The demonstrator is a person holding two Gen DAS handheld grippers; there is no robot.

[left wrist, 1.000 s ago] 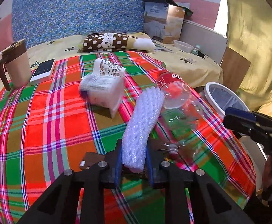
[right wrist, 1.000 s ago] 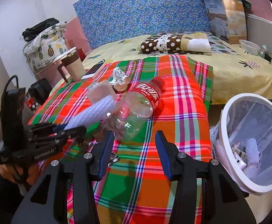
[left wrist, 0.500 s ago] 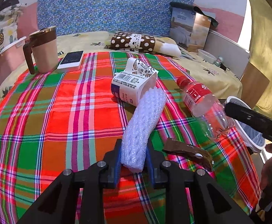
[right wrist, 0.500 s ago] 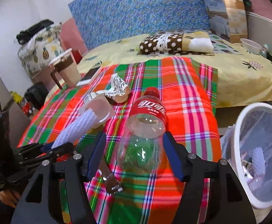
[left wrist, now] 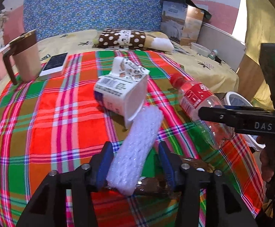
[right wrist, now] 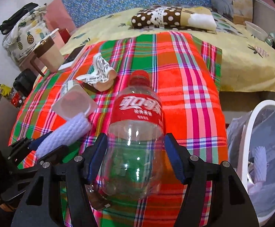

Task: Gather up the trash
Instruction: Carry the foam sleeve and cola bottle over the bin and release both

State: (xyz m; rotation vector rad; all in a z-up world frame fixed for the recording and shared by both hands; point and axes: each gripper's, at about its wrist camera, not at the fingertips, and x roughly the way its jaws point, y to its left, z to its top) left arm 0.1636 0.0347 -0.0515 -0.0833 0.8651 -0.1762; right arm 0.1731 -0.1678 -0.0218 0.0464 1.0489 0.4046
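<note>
A white foam net sleeve [left wrist: 137, 151] lies tilted between the fingers of my left gripper [left wrist: 135, 162]. Its jaws are opening, and a gap shows at the right pad. A clear plastic bottle [right wrist: 137, 124] with a red label and cap lies on the plaid cloth [right wrist: 190, 79]. My right gripper [right wrist: 135, 157] stands wide open around the bottle's lower half, pads close beside it. A white plastic cup [left wrist: 122, 94] lies on its side by the sleeve. A brown wrapper [left wrist: 156, 187] lies under the left fingers. The white-rimmed trash bin [right wrist: 250, 132] stands at the right, off the bed.
A crumpled printed paper cup [right wrist: 101, 73] lies behind the bottle. A brown-lidded mug [left wrist: 24, 56] and a phone [left wrist: 55, 63] sit at the far left. A dotted pillow [left wrist: 126, 38] and a cardboard box [left wrist: 181, 26] lie behind. The cloth ends just before the bin.
My left jaws have spread away from the foam sleeve they were pinching. My right gripper opened wider and came forward, so the bottle now lies between its fingers.
</note>
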